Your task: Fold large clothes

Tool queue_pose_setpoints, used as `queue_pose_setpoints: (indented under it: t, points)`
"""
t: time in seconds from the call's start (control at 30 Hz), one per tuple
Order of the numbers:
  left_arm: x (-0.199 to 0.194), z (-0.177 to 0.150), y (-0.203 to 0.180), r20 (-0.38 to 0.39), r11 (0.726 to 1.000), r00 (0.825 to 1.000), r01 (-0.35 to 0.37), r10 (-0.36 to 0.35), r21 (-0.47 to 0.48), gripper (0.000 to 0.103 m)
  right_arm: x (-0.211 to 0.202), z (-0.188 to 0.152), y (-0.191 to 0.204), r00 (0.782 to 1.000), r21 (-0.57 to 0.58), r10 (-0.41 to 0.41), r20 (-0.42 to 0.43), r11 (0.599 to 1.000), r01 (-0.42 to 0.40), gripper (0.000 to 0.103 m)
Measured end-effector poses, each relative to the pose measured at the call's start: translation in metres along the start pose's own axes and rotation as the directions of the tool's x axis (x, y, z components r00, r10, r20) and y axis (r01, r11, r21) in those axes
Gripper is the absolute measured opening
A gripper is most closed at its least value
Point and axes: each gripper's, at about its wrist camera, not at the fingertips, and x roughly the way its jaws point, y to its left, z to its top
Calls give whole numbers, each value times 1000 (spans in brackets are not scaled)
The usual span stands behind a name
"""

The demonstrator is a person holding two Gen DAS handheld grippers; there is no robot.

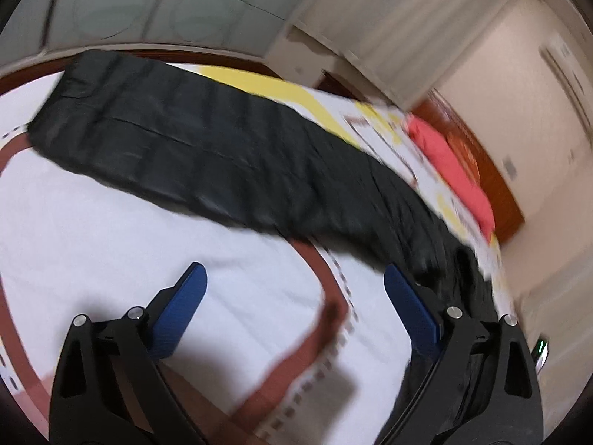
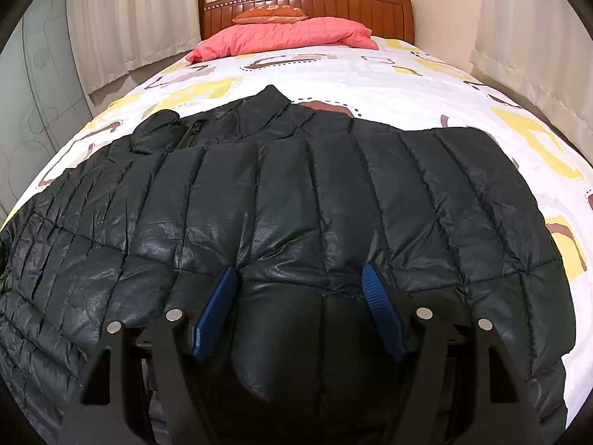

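On the bed [image 2: 333, 70], both tools gape: left tool [image 1: 292, 278] empty, right tool [image 2: 298, 274] straddling black jacket [image 2: 296, 193]; no readable writing.

The jacket [image 2: 289, 200] is glossy black with stitched quilt lines. Under it the bedsheet [image 2: 333, 74] is white with yellow and brown shapes (some edged in dashes). Beyond the jacket lie a coral-pink pillow [image 2: 281, 37] and a reddish-brown headboard [image 2: 363, 7].
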Motion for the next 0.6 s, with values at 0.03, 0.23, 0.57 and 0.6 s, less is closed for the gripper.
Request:
queue_pose_setpoints:
  t: [0.03,0.23,0.57,0.6]
  points:
    - [2,6,9,4,999,1000,13,-13,-49,96,0,0,-1,1000,-1,-2,1,1000,2,70]
    - [20,38,25,54,982,998,53,-44,-182,96,0,0,-2,1000,-1,2,2,1000,-2,71]
    - [29,76,62,173,872,983,131,-54,-472,70,0,-1,-1,1000,-2,0,2,1000,0,72]
    - [29,76,66,179,865,983,134,-52,-483,54,0,-1,-1,1000,-2,0,3,1000,0,72]
